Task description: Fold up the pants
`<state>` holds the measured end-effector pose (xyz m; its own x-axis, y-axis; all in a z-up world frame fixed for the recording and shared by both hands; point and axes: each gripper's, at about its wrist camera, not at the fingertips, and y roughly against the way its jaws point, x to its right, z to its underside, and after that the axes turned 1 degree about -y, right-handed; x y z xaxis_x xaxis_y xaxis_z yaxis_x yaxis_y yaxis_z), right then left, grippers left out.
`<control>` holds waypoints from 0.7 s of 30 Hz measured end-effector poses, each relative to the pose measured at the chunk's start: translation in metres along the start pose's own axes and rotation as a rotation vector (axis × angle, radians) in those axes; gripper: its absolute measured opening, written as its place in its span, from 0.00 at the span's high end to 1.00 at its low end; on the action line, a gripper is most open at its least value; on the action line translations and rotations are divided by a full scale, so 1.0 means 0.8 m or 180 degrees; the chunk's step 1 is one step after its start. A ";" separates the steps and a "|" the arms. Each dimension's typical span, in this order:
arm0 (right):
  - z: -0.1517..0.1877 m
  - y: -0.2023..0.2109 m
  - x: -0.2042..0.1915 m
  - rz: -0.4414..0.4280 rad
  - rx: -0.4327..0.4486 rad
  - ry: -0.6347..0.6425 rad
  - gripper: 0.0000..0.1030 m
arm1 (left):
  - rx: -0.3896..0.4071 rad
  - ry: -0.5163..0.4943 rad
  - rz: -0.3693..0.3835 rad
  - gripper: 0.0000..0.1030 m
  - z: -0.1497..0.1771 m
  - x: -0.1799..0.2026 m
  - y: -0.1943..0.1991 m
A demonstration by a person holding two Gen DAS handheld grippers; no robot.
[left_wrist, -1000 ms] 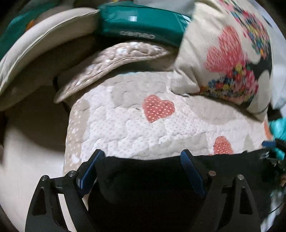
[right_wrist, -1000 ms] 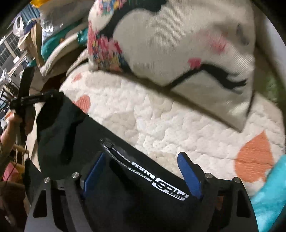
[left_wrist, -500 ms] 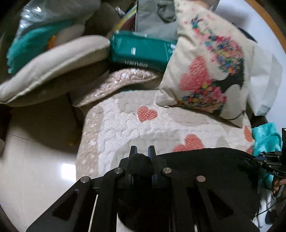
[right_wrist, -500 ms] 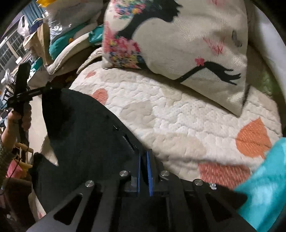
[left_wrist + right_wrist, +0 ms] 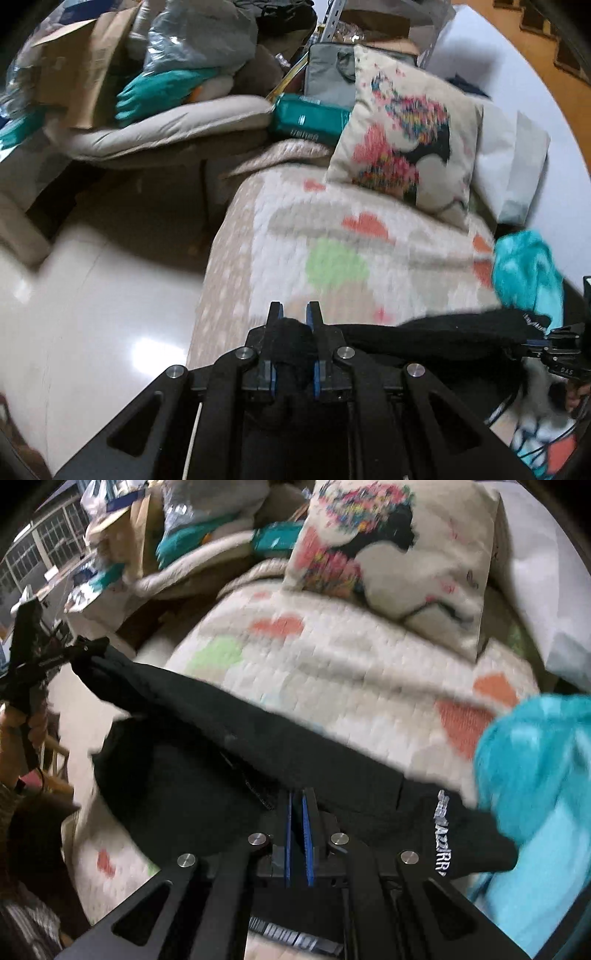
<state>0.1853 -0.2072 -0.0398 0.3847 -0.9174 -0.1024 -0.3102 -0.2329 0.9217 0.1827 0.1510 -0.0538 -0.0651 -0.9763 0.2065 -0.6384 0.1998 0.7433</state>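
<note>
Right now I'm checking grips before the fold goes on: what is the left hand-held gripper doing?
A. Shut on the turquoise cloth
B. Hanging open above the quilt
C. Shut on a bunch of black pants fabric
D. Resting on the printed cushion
C: in the left wrist view the left hand-held gripper has black pants fabric bunched between its blue pads.

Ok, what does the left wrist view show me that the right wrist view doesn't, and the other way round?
Only the left wrist view shows the shiny floor beside the bed, and the left gripper shut on a bunched corner of the black pants.

Only the right wrist view shows the white lettering on the pants and the windows at far left, plus the right gripper shut on the cloth.

Both show the pants stretched between the grippers, the heart-patterned quilt, the printed cushion and the turquoise cloth.
</note>
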 end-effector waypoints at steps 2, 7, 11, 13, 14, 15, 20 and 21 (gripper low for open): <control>0.028 -0.011 -0.016 0.0070 -0.0215 0.0030 0.94 | -0.0144 -0.0019 -0.0139 0.86 0.041 0.006 0.006; 0.090 -0.055 -0.044 0.0299 -0.0789 0.0161 0.90 | -0.0657 0.0058 -0.0420 0.81 0.115 0.001 0.003; 0.106 -0.059 -0.055 0.0529 -0.0951 0.0221 0.71 | -0.0758 0.0339 -0.0525 0.80 0.132 -0.025 0.026; 0.106 -0.045 -0.058 0.0540 -0.0870 0.0227 0.53 | -0.0693 0.0519 -0.0563 0.79 0.130 -0.040 0.044; 0.105 -0.036 -0.061 0.0553 -0.0809 0.0255 0.46 | -0.0651 0.0608 -0.0600 0.79 0.128 -0.047 0.052; 0.103 -0.026 -0.064 0.0564 -0.0743 0.0286 0.45 | -0.0593 0.0707 -0.0643 0.79 0.123 -0.053 0.060; 0.077 0.007 -0.078 0.0477 -0.0427 0.0286 0.45 | -0.0636 0.0603 -0.0531 0.72 0.092 -0.043 0.039; 0.070 0.007 -0.079 0.0469 -0.0370 0.0252 0.45 | -0.0667 0.0540 -0.0495 0.72 0.091 -0.039 0.031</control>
<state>0.1103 -0.1684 -0.0495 0.4112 -0.9094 0.0622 -0.2674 -0.0551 0.9620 0.1136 0.1802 -0.0882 0.1613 -0.9721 0.1702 -0.4574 0.0792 0.8857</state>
